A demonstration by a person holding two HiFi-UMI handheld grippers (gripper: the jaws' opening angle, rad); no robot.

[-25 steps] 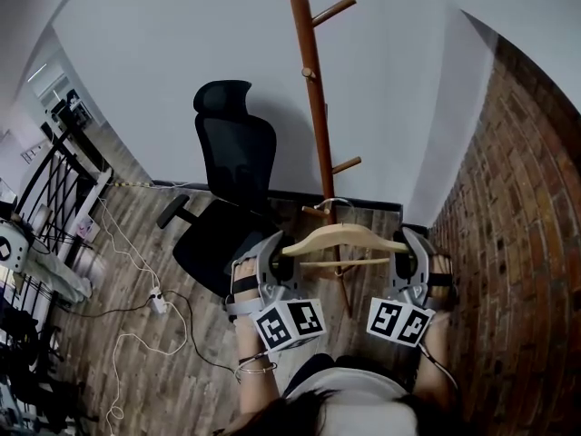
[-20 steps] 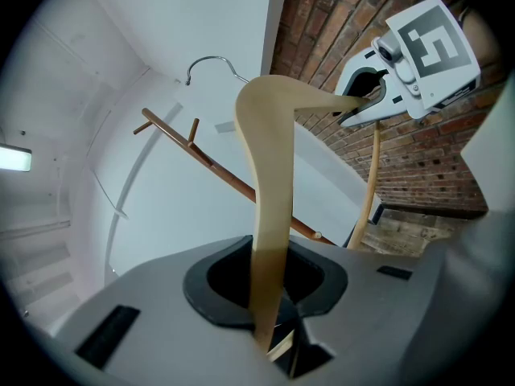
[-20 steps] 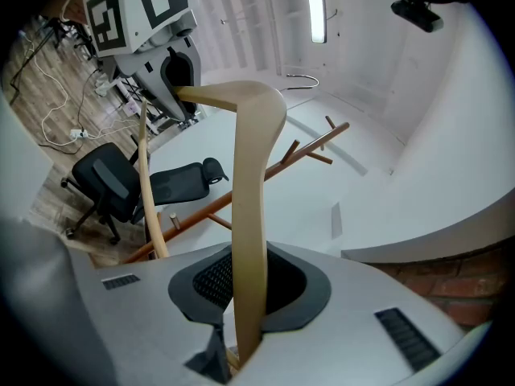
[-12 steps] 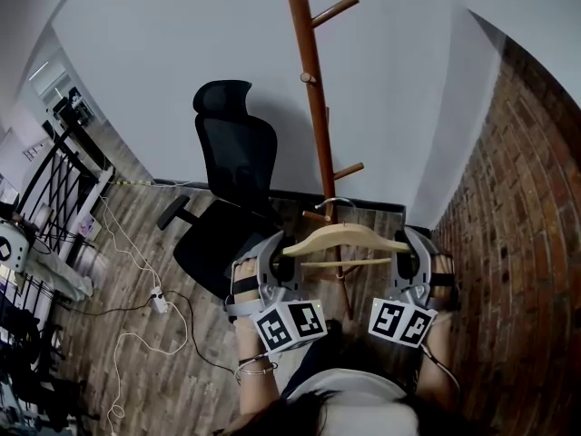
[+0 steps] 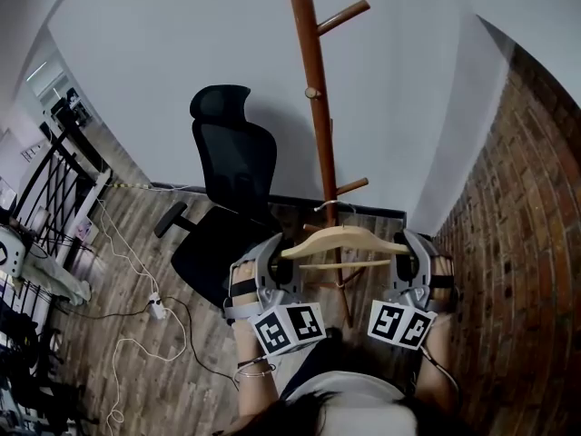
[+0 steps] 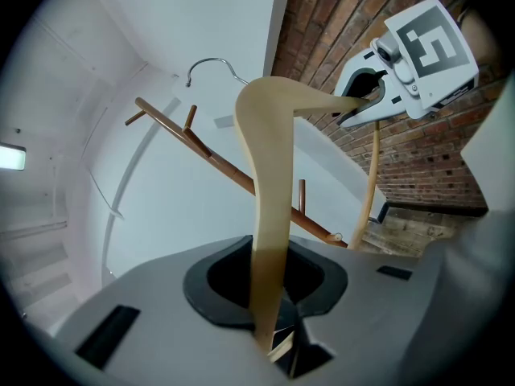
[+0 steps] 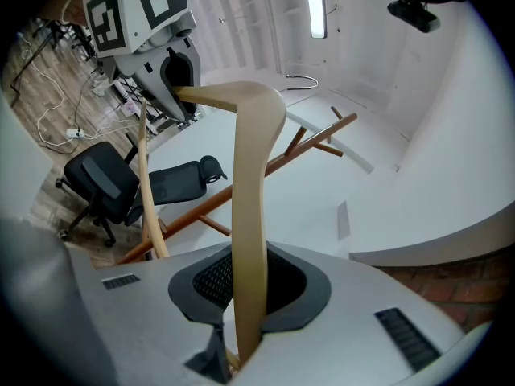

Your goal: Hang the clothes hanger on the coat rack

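A pale wooden clothes hanger [image 5: 343, 239] with a metal hook [image 5: 332, 205] hangs level between my two grippers. My left gripper [image 5: 283, 254] is shut on its left end, my right gripper [image 5: 404, 249] on its right end. The brown wooden coat rack [image 5: 318, 107] rises just behind the hook, with a low peg [image 5: 352, 187] beside it. In the left gripper view the hanger arm [image 6: 269, 175] runs out of my jaws [image 6: 269, 328] to the right gripper [image 6: 378, 95], past the rack [image 6: 233, 171]. In the right gripper view the hanger [image 7: 251, 199] leaves my jaws [image 7: 241, 328] toward the left gripper [image 7: 173, 75].
A black office chair [image 5: 227, 198] stands left of the rack on the wood floor. A brick wall [image 5: 517, 243] closes the right side and a white wall [image 5: 182, 44] lies behind the rack. Cables and a power strip [image 5: 156, 309] lie on the floor at the left.
Both grippers have carried the hanger forward toward the coat rack. The hook now sits close under the low peg. Both grips are unchanged.
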